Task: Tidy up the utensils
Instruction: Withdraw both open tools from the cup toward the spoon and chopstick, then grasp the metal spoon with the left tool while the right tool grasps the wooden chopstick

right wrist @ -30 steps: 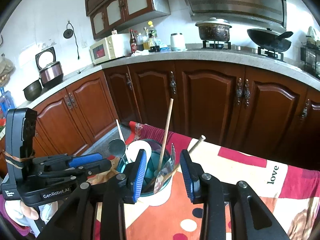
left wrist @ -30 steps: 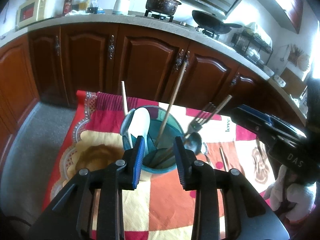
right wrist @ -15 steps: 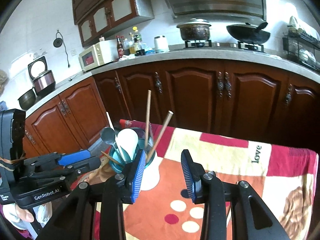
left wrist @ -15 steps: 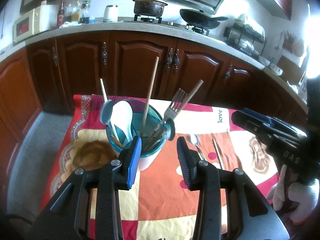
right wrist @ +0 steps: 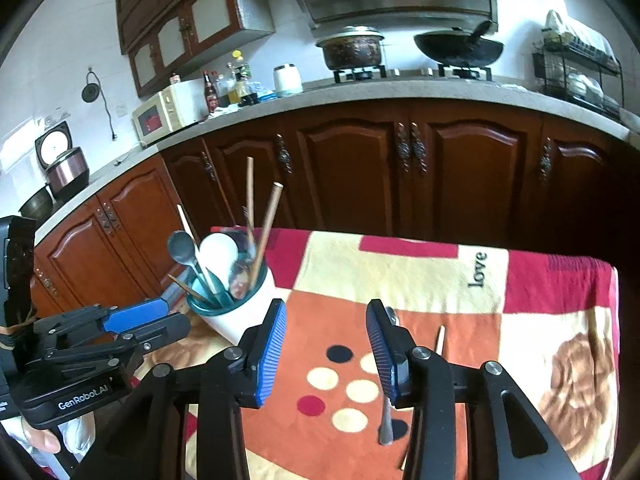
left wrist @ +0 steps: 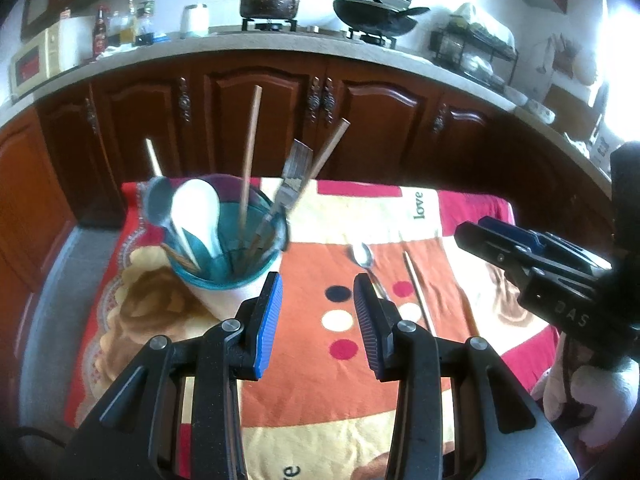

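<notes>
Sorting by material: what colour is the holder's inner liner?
Teal, inside a white holder; the left wrist view shows it best.

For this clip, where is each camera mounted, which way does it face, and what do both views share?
Left wrist: on the left gripper, facing the utensil holder and kitchen cabinets; its open fingers and the right gripper show.
Right wrist: on the right gripper, facing likewise; its open fingers and the left gripper show.
Shared: holder, spoon, chopstick, tablecloth.

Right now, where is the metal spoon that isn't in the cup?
The metal spoon lies flat on the tablecloth, right of the utensil cup and beside a single chopstick.
</notes>
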Demonstrator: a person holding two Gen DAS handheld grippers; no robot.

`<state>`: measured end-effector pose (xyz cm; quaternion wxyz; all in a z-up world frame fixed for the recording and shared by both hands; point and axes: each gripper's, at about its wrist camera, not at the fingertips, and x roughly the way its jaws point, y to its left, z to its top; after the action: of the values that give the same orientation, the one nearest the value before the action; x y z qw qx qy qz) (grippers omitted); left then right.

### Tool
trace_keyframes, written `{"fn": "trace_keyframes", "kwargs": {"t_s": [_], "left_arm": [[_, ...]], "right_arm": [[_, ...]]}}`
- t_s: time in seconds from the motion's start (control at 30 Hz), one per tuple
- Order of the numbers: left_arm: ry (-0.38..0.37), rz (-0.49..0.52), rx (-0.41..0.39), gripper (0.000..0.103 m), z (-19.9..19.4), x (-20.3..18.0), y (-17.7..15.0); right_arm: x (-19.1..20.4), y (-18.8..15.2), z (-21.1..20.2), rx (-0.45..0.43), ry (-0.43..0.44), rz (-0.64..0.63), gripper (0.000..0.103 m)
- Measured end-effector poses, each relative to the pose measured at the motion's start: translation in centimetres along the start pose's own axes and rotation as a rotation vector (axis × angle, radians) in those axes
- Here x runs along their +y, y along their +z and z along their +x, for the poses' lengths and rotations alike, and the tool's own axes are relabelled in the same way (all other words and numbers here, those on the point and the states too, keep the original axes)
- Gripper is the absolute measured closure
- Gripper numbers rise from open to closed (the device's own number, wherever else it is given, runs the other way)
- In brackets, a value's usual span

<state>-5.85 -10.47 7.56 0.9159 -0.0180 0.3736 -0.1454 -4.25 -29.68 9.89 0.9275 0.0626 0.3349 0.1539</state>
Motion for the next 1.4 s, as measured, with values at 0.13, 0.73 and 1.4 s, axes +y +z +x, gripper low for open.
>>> {"fn": "trace_keyframes", "kwargs": {"t_s": [0.13, 0.73, 1.4], "left_arm": [[-0.035, 0.019, 0.027, 0.067, 0.9, -1.4, -0.7], [-0.133, -0.015, 0.221, 0.067, 12.3, -6.1, -2.9], [-0.007, -0.179, 0.225, 0.067, 25.8, -4.2, 1.1]], "right_arm": [[-2.0, -0.9, 0.0, 0.017, -0.028, 0.028, 0.063], [-13.0, -6.3, 9.4, 0.241, -0.073, 0.187, 0.071], [-15.7, -5.7, 16.5, 0.333, -0.039, 0.167, 0.08]]}}
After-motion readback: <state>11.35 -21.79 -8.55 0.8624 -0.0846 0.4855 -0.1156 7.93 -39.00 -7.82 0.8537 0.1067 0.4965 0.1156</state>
